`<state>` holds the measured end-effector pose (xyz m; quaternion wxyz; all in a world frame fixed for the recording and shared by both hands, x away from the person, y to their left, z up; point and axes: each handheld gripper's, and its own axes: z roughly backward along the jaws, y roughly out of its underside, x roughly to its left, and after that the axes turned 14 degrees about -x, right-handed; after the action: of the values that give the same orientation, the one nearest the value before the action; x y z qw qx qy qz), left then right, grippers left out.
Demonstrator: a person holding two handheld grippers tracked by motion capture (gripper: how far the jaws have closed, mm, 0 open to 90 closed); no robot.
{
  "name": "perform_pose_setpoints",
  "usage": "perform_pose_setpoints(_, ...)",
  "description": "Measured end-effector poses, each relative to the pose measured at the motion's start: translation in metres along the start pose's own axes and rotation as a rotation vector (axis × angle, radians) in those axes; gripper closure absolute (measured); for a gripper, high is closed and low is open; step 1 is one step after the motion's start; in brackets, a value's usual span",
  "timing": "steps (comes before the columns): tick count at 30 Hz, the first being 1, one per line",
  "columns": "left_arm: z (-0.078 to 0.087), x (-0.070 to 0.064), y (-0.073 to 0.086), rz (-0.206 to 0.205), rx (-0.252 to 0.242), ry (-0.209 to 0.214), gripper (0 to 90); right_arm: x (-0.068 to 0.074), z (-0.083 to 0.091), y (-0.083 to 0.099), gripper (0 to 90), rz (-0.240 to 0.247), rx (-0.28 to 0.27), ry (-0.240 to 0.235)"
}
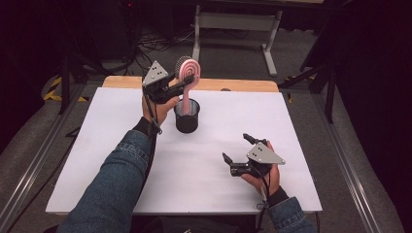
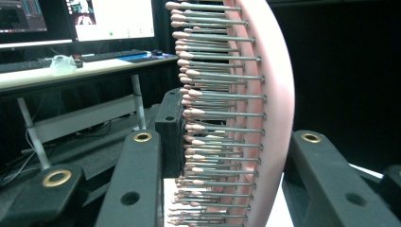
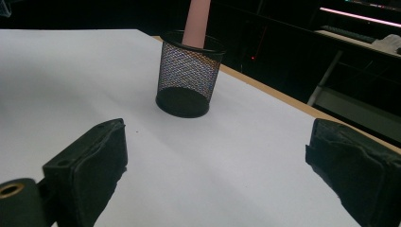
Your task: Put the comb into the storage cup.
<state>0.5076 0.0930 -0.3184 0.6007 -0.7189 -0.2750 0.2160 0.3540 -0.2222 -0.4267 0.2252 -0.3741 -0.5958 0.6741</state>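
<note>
Bristles on the pink hairbrush (image 2: pixel 227 118) show up close between the left tongs (image 1: pixel 187 83) clamping it, handle in the mesh cup (image 1: pixel 187 116), while the right tongs (image 1: pixel 236 148) gape empty.

I count one pink hairbrush (image 1: pixel 188 74). One black mesh cup (image 1: pixel 187 116). One white table sheet (image 1: pixel 204 165) under them. Two hand-held grippers: left gripper (image 1: pixel 187 83), right gripper (image 1: pixel 236 148). Two denim sleeves in the high view. In the left gripper view, two monitors on one desk behind.
</note>
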Motion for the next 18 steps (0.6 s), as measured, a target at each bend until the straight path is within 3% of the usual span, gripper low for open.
perform_pose_setpoints(4, 0.000, -0.002, 0.007, 0.027, 0.005, 0.005, 62.6, 0.000, 0.000, 0.000, 6.8, 0.002, 0.001, -0.003)
perform_pose_setpoints(18, 0.005, -0.004, 0.031, 0.064, 0.039, 0.002, 62.5, 0.002, -0.002, 0.001, 6.7, 0.003, 0.008, -0.014)
